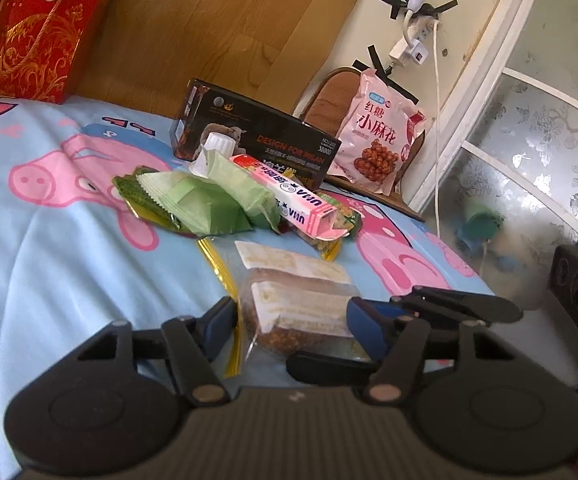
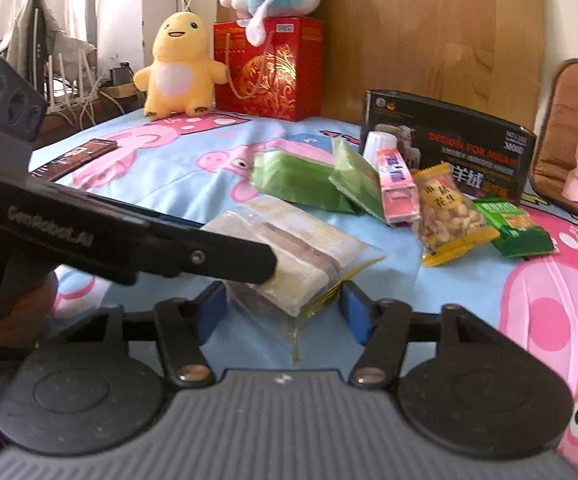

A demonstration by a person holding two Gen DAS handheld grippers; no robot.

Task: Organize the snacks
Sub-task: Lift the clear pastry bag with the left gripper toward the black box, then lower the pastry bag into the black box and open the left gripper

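Peanut packet [image 2: 447,216] right of toothpaste box [image 2: 396,184]

The black box [image 1: 257,136] carries "DESIGN FOR MILAN" in orange-red, with "38000" in a small white patch at its right end and smaller Chinese lines beneath that are too fine to read. The pink snack bag [image 1: 377,136] reads "红糖" above large "小麻花". The long pink carton [image 1: 289,192] shows "UHA", seen upside down. The peanut packet [image 2: 447,212] has a round yellow label with Chinese characters, blurred. The red gift bag [image 2: 269,68] bears gold characters, unreadable.
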